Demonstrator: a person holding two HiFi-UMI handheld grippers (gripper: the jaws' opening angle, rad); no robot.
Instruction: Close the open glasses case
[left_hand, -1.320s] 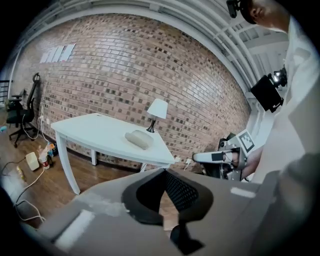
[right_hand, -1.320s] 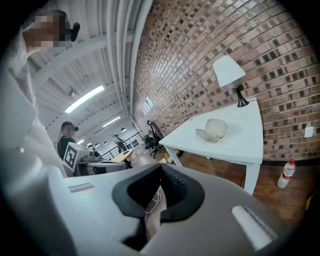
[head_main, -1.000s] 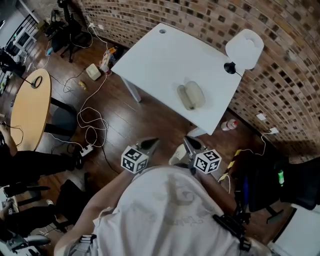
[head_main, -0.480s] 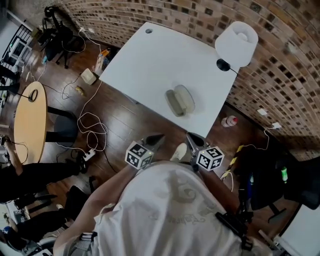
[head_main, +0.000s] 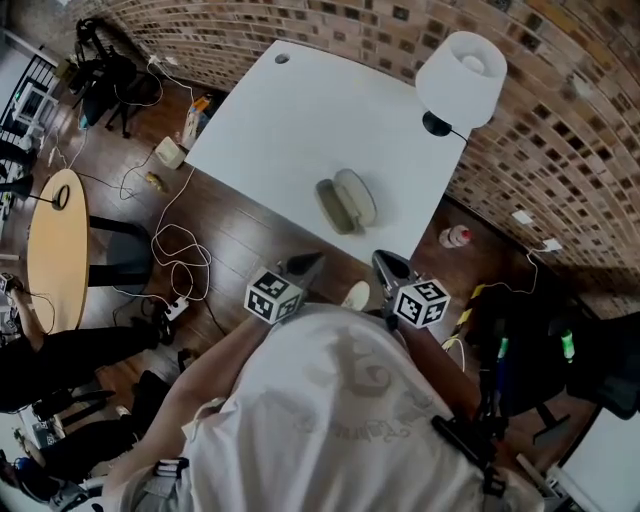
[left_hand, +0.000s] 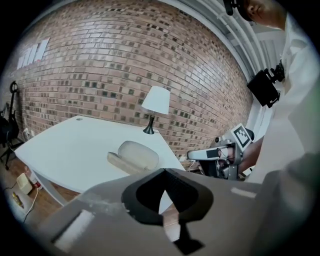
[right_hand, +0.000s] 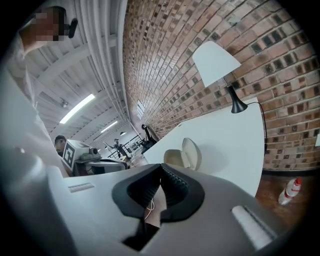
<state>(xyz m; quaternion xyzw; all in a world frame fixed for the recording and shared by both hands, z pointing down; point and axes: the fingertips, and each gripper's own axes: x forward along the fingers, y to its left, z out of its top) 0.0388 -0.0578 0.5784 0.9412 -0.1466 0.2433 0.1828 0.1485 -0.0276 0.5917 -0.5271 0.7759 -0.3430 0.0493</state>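
Head view: glasses case (head_main: 345, 203) diagonal

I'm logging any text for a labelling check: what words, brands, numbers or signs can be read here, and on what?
No text reads clearly.
Shirt: faint script print, too blurred to read.
Bottle: label too small to read.
Marker cubes: black-and-white square patterns only, no letters.
Glasses case: no print seen.

Light from ceiling strip lights (right_hand: 77, 107) is even; fisheye edges bend, corners go black.
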